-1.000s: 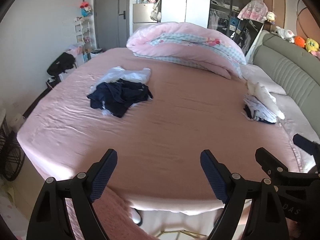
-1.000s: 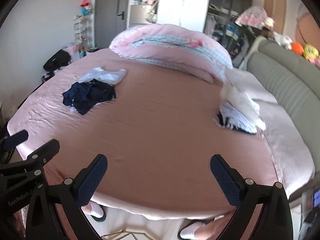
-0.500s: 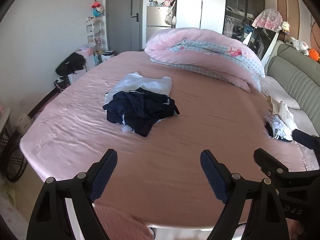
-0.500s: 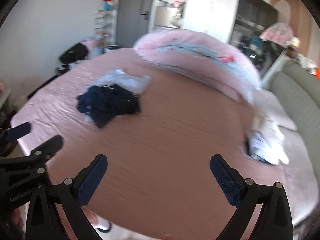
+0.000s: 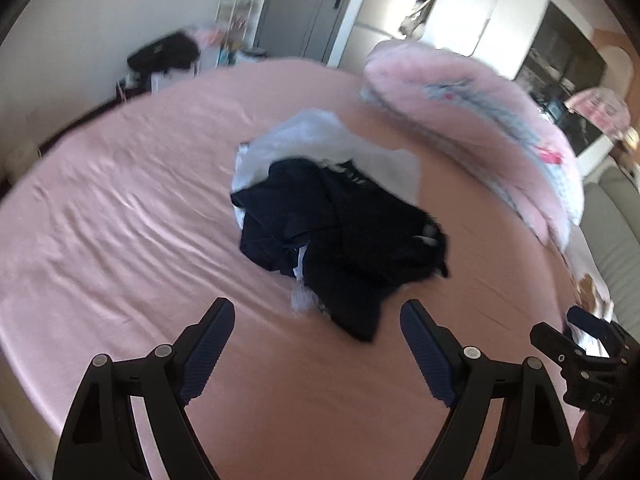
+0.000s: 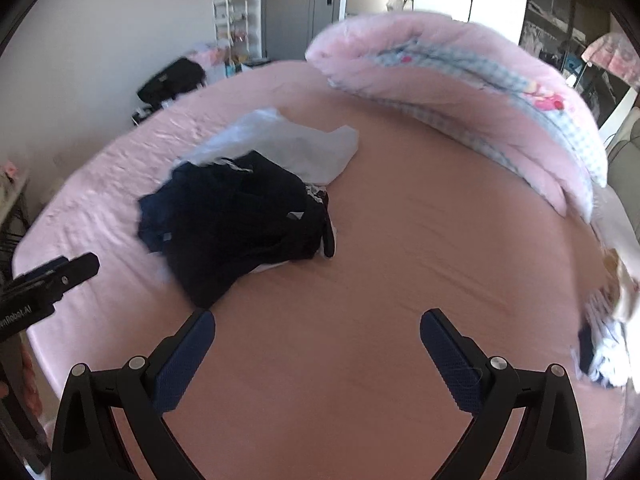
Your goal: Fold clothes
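Note:
A crumpled dark navy garment [image 5: 344, 236] lies on top of a white garment [image 5: 320, 144] on the pink bed [image 5: 120, 240]. My left gripper [image 5: 318, 320] is open and empty, just short of the navy pile's near edge. My right gripper [image 6: 318, 332] is open and empty, to the right of the same navy pile [image 6: 236, 220] and white garment [image 6: 296, 148]. A small stack of white and dark clothes [image 6: 608, 340] lies at the bed's right edge.
A rolled pink quilt [image 6: 460, 80] lies across the far side of the bed. A green padded headboard [image 5: 616, 216] is at the right. A black bag [image 6: 172, 80], shelves and a grey door [image 6: 292, 4] stand beyond the bed's far left.
Both grippers have moved forward and left over the bed towards the navy and white pile, which now looms much larger. Both stayed open and empty.

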The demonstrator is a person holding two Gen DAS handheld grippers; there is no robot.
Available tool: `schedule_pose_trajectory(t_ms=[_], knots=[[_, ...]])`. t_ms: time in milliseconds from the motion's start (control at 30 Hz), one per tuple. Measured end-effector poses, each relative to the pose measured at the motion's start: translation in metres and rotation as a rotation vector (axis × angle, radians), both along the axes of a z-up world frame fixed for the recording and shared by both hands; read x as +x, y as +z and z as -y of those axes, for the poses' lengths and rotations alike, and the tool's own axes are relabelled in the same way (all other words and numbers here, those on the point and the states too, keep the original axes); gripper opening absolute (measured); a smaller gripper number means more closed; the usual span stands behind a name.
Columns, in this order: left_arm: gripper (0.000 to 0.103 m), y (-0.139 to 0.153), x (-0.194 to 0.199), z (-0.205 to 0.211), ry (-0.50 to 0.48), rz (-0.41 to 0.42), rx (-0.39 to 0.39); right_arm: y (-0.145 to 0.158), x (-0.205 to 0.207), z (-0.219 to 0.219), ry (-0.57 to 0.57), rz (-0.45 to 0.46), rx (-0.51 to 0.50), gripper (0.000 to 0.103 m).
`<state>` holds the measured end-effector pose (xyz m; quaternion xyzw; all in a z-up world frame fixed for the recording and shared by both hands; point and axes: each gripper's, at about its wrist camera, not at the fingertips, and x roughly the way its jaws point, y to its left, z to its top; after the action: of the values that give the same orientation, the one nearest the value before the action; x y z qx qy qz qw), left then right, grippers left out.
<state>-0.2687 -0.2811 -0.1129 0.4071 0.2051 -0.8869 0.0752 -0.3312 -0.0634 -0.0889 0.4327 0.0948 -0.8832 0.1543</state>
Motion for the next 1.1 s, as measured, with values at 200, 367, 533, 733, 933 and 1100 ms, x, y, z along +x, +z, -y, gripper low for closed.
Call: schedule_pose_trajectory(t_ms=[200,367,533,733,933,1100], knots=[[0.085,-0.048,-0.069,0.001,-0.011,0.002,0.071,-0.051,-0.081,0.028,-0.04,0.064,0.022,0.099],[0.059,-0.074,-0.097,-0.003,-0.039,0.037,-0.018,-0.09,-0.136,0.043,-0.067,0.152,-0.022,0.093],[0.016,-0.07,-0.087,-0.008,-0.029,0.012,-0.078,-0.121,-0.156,0.055,-0.06,0.253,-0.02,0.02],[0.008,-0.05,-0.054,-0.036,-0.135,-0.03,-0.047,-0.089,-0.121,0.031,-0.047,0.16,0.005,0.007],[0.008,-0.058,0.011,-0.095,-0.22,0.074,0.092,-0.074,-0.046,-0.047,-0.115,0.103,0.101,0.006],[0.008,-0.064,0.081,-0.171,-0.361,0.164,0.146,-0.056,0.028,-0.133,-0.188,0.08,0.088,0.005]])
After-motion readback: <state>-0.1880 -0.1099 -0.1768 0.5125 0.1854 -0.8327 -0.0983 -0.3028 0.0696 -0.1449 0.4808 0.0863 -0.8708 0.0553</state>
